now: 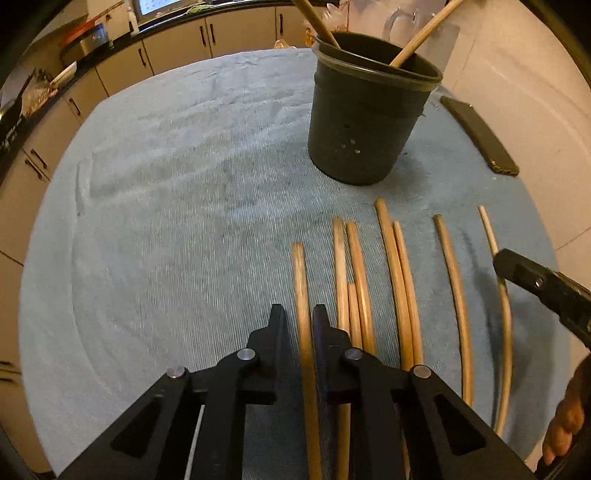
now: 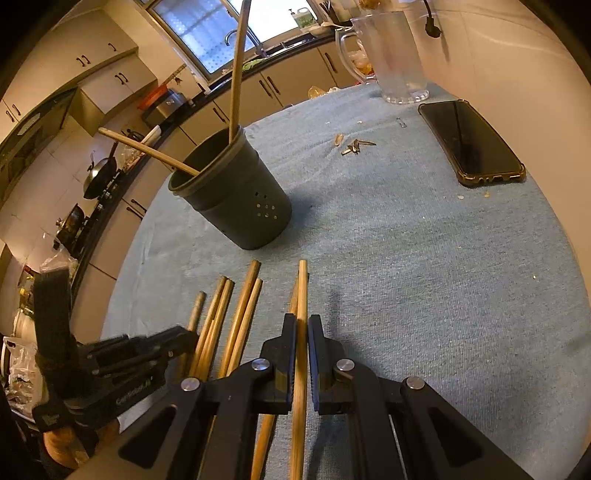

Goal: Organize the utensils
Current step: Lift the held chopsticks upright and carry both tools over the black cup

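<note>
Over blue cloth (image 1: 166, 184), both grippers (image 1: 299, 314) (image 2: 302, 321) straddle chopsticks (image 1: 304, 295) (image 2: 302, 295).

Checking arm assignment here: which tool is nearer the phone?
Right, probably. The right tool is at the row's end nearer the phone; the left tool straddles a chopstick at the far end.

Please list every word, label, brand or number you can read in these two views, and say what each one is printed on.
Pale lettering on the black body of the left hand-held gripper, seen in the right wrist view: blurred, not legible.
Green-and-white bottle on the window sill: has a label, too small to read.
Dark cylindrical utensil holder, black smartphone, clear plastic jug, wooden chopsticks: no text visible.
</note>
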`<state>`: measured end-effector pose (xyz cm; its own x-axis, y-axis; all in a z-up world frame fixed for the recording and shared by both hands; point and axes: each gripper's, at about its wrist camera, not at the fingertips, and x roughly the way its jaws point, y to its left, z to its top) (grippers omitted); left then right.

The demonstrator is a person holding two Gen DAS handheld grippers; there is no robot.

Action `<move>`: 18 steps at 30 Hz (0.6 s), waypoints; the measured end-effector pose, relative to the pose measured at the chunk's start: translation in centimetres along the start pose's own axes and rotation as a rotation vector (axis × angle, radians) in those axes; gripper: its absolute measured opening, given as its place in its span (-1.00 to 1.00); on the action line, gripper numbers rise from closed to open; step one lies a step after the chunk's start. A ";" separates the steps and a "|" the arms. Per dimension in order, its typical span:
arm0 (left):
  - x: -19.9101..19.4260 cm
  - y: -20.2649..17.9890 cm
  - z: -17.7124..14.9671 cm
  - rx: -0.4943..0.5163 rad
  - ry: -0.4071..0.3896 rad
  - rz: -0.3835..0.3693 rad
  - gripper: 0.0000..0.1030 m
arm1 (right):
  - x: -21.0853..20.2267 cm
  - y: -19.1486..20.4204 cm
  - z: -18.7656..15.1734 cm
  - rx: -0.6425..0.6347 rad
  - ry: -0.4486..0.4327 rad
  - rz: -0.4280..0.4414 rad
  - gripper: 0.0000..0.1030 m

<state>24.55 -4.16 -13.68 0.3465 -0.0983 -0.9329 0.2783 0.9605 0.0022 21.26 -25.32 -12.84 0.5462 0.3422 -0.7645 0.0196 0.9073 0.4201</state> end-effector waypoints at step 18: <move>-14.7 5.5 -4.0 -0.175 -0.448 -0.095 -0.87 | -10.1 4.8 -1.6 -0.123 -0.296 -0.012 -0.86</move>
<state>17.40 3.60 -1.37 0.6890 -0.2526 -0.6793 0.1855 0.9675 -0.1716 14.52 -24.07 -3.87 0.7668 0.2616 -0.5861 -0.0639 0.9397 0.3359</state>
